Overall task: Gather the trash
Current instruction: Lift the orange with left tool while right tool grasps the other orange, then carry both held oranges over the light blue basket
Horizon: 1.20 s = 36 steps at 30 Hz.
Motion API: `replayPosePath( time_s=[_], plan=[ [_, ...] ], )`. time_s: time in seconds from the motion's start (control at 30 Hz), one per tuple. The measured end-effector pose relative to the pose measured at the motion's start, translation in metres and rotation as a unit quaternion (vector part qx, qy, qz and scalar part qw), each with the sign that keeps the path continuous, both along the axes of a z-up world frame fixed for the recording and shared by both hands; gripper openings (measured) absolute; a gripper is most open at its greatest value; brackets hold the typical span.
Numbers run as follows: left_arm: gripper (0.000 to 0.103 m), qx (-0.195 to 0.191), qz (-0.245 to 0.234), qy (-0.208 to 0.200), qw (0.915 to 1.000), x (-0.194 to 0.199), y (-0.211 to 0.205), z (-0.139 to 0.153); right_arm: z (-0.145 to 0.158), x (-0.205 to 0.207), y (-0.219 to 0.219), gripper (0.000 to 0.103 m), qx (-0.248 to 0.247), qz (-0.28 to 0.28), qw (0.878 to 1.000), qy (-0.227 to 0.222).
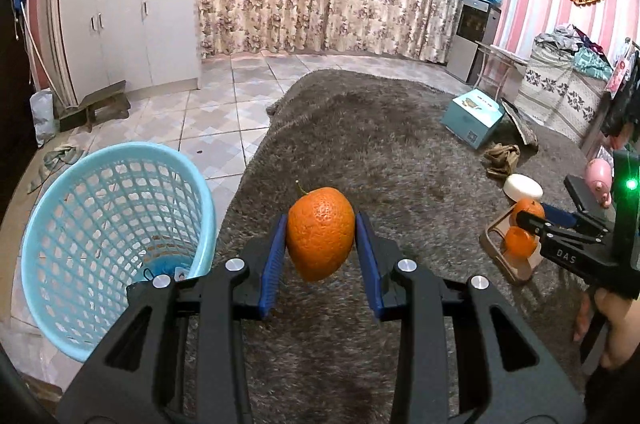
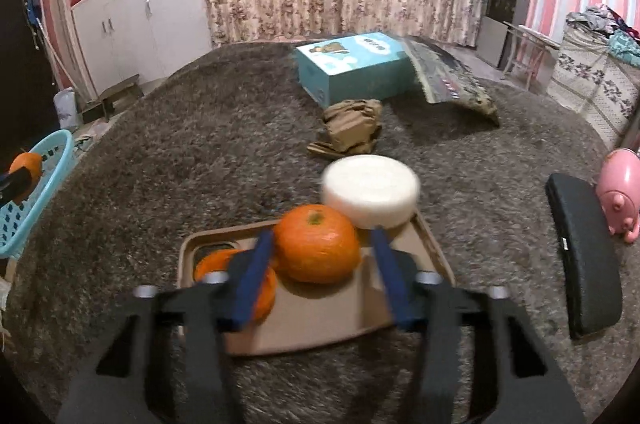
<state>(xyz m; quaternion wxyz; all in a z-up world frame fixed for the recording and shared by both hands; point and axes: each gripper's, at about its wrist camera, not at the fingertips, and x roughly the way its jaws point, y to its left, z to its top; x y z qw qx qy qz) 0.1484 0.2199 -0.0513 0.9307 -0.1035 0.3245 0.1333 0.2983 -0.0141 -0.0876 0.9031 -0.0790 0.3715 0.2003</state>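
My left gripper (image 1: 321, 238) is shut on an orange (image 1: 320, 232) and holds it above the grey shaggy rug, just right of the light blue mesh basket (image 1: 108, 244). My right gripper (image 2: 320, 260) is open, its blue pads on either side of a second orange (image 2: 317, 243) that sits on a brown tray (image 2: 320, 320). The left pad looks close to touching it; the right pad stands apart. A third orange (image 2: 236, 276) lies on the tray's left. A white round block (image 2: 371, 195) sits at the tray's far edge. Crumpled brown paper (image 2: 350, 127) lies beyond.
A teal box (image 2: 356, 67) and a patterned bag (image 2: 452, 79) lie far on the rug. A black pad (image 2: 582, 260) and a pink pig toy (image 2: 620, 191) are to the right. White cabinets (image 1: 128, 23) and tiled floor are at the left.
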Motion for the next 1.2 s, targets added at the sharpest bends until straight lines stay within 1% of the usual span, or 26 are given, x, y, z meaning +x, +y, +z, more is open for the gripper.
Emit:
replayPosePath(
  time_s=[0.2, 0.27, 0.43, 0.53, 0.63, 0.9, 1.2],
  plan=[
    [0.034, 0.005, 0.000, -0.008, 1.0000, -0.005, 0.004, 0.006, 0.002, -0.004, 0.001, 0.031, 0.003, 0.002, 1.000, -0.004],
    [0.034, 0.006, 0.001, -0.011, 0.9999, -0.006, 0.005, 0.009, 0.007, -0.007, -0.003, 0.031, 0.007, -0.002, 1.000, -0.011],
    [0.034, 0.013, 0.008, -0.024, 0.9996, -0.015, 0.011, 0.020, 0.032, -0.020, -0.007, 0.030, 0.024, -0.010, 0.999, -0.048],
    [0.034, 0.016, 0.015, -0.032, 0.9992, -0.021, 0.017, 0.028, 0.047, -0.026, -0.004, 0.030, 0.031, -0.009, 0.997, -0.069],
    [0.034, 0.019, 0.022, -0.039, 0.9988, -0.028, 0.024, 0.035, 0.059, -0.031, 0.002, 0.030, 0.036, -0.004, 0.996, -0.082],
    [0.034, 0.023, 0.046, -0.046, 0.9976, -0.045, 0.049, 0.042, 0.075, -0.044, 0.032, 0.030, 0.044, 0.030, 0.994, -0.098],
    [0.034, 0.023, 0.081, -0.046, 0.9954, -0.061, 0.085, 0.040, 0.083, -0.059, 0.085, 0.030, 0.050, 0.075, 0.990, -0.111]
  ],
)
